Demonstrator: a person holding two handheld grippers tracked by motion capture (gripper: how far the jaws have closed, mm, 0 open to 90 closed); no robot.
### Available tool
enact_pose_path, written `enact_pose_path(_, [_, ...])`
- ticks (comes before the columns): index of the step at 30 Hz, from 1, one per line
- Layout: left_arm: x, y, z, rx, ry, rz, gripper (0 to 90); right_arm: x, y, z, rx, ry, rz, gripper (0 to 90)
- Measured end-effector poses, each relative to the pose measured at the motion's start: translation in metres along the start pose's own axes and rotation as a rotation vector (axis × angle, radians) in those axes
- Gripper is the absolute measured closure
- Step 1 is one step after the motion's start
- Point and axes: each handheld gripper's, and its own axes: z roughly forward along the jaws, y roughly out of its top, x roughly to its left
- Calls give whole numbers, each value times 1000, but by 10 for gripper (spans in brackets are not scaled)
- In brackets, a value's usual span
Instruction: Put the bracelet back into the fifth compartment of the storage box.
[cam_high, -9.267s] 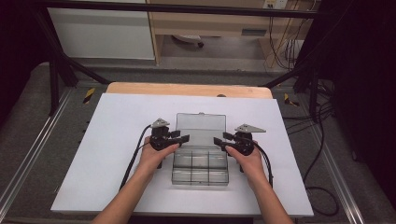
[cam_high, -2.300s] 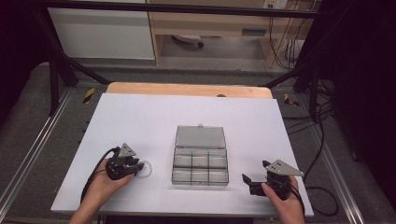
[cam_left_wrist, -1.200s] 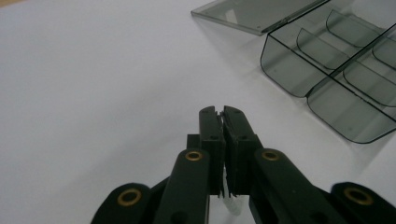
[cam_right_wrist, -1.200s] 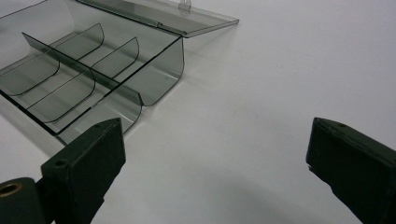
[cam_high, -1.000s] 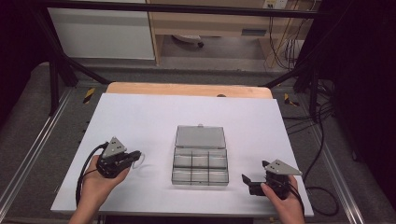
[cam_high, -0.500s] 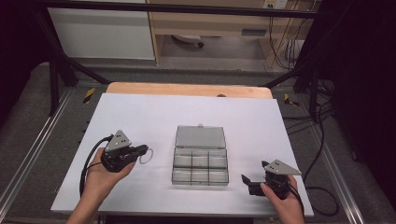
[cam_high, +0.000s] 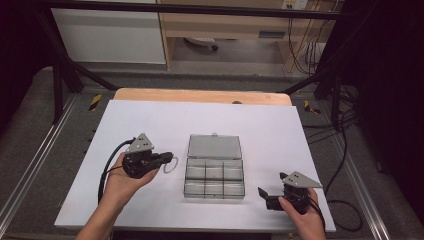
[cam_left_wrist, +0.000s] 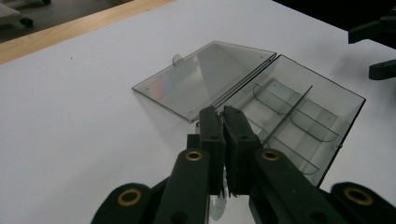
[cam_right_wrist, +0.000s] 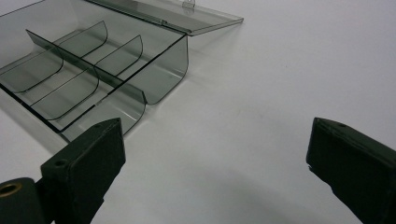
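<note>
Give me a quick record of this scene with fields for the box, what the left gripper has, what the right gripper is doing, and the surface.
box: clear compartment box, lid open and lying flat behind it, compartments look empty
left gripper: left gripper shut on a small clear ring, just left of the box
right gripper: right gripper with jaws wide apart and nothing between them, near the box's front right corner
surface: white table
</note>
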Motion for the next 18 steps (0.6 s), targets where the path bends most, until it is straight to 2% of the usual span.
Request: enact_pose_path(18, [-27,25,22,12,-61,66,875,0,0,0,-2,-2,0,50])
